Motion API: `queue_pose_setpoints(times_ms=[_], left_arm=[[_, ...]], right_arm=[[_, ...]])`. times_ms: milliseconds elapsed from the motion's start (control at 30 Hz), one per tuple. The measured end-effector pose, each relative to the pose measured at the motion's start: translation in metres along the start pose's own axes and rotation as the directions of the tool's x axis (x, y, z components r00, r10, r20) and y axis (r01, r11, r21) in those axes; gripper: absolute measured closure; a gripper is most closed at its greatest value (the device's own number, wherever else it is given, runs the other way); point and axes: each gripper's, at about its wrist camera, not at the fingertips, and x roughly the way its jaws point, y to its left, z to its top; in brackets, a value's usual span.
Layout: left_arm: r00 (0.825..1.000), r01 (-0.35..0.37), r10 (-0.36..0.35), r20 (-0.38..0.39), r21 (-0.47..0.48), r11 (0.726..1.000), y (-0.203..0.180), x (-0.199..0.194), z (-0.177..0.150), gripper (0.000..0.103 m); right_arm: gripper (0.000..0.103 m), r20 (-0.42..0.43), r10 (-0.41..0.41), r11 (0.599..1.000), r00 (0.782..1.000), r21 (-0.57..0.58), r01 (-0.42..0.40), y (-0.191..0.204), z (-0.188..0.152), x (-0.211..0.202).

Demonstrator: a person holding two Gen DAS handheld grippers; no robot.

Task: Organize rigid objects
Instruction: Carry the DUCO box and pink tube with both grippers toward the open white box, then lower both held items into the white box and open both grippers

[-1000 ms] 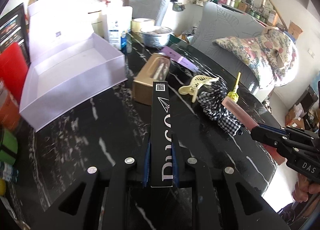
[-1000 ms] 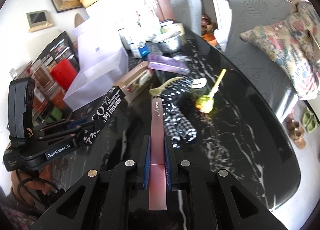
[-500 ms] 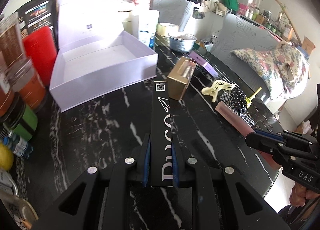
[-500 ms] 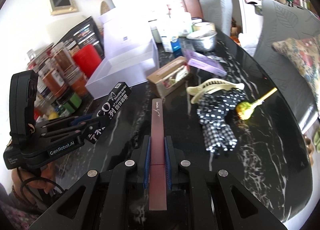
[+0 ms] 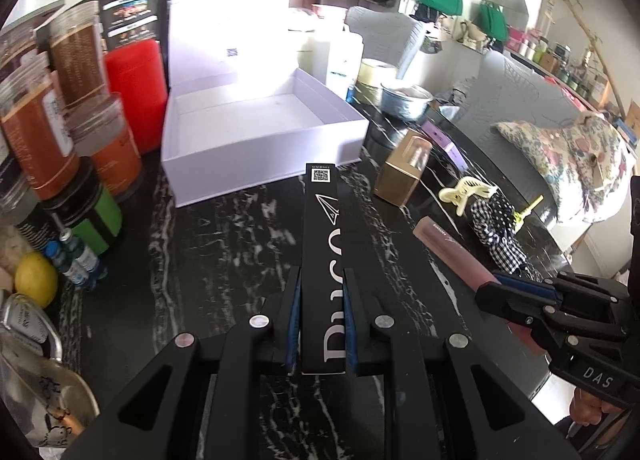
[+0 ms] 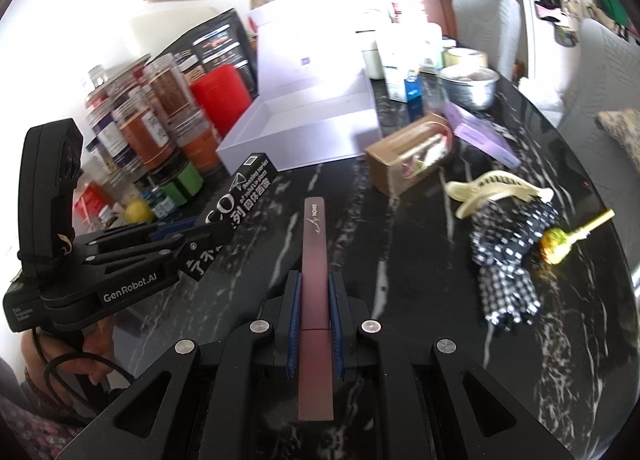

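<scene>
Black carton (image 5: 322,236) and maroon box (image 6: 316,284), each clamped in a gripper above the black marble table (image 5: 224,260).

Left gripper (image 5: 320,324) grasps the long black carton, its far end pointing at the open white box (image 5: 256,128). Right gripper (image 6: 314,324) grasps the slim maroon box just to the right. Farther right on the table lie a tan carton (image 6: 408,158), a cream hair claw (image 6: 492,188), checked cloth (image 6: 504,252) and a lollipop (image 6: 556,240). Jars (image 5: 68,100) stand at far left.
</scene>
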Motion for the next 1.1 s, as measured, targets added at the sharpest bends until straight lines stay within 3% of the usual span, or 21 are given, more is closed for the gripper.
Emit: queue_pose_setpoints(times_ms=[467,1100], left_arm=[[1.0,-0.023,0.024,0.012,-0.032,0.999,0.014,0.002,0.017,0.085],[1.0,-0.012,0.013,0.028,-0.011,1.0,0.018,0.026,0.068,0.085]], right_arm=[[0.09,-0.003,0.043,0.996,0.999,-0.084,-0.043,0.018,0.027,0.015],[0.09,0.026,0.024,0.994,0.999,-0.109,-0.021,0.013,0.075,0.033]])
